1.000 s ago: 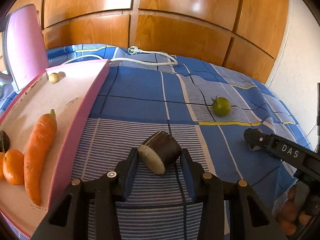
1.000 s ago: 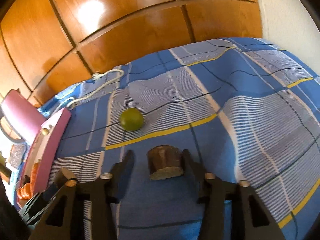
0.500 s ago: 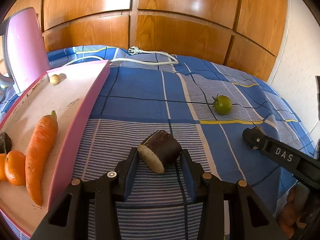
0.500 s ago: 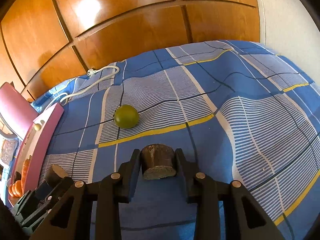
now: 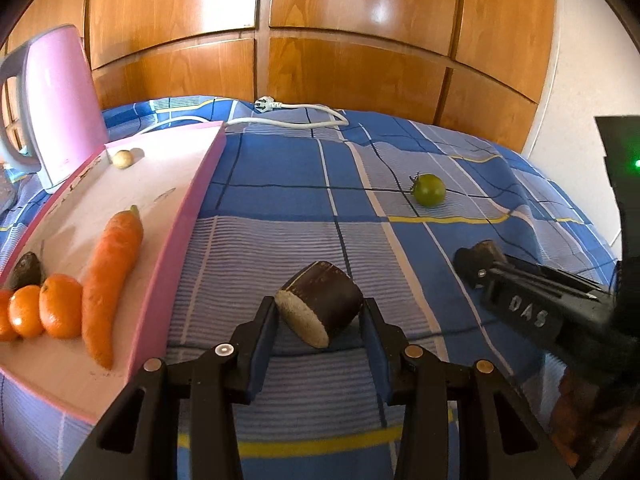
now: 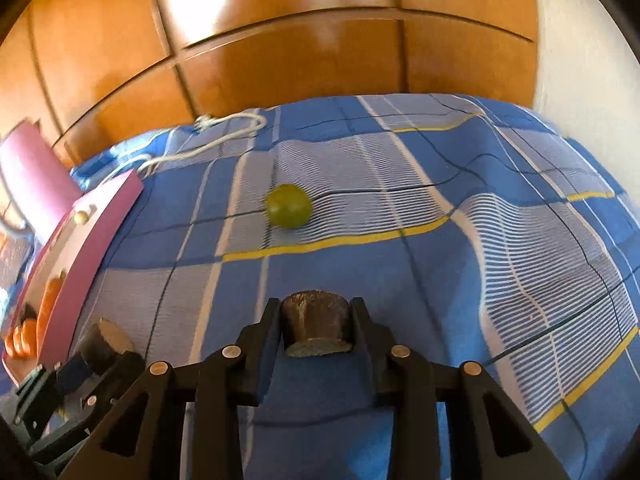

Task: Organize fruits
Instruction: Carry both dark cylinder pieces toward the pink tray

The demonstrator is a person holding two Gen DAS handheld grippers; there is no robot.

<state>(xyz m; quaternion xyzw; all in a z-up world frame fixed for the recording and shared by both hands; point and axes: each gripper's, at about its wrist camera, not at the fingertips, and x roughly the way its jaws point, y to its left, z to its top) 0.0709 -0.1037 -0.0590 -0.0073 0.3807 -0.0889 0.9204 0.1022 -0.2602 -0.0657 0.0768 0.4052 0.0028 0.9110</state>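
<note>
A dark cut chunk of eggplant [image 5: 320,304] sat pinched in the left gripper [image 5: 320,320], and a second dark chunk [image 6: 316,326] sat pinched in the right gripper [image 6: 316,328], both held above the blue checked bed [image 5: 280,208], probably bound for the pink tray [image 5: 176,240] holding the long orange carrot [image 5: 110,276] and round oranges [image 5: 60,312]

The right wrist picture is looking smeary, so the green fruit [image 6: 289,211] has soft edges. In the left wrist view, the left-most orange [image 5: 4,320] is getting cut off by the edge. The pink tray [image 5: 176,248] is running off the bottom left. The right gripper [image 5: 478,258] is hiding most of its dark piece [image 5: 489,249].
</note>
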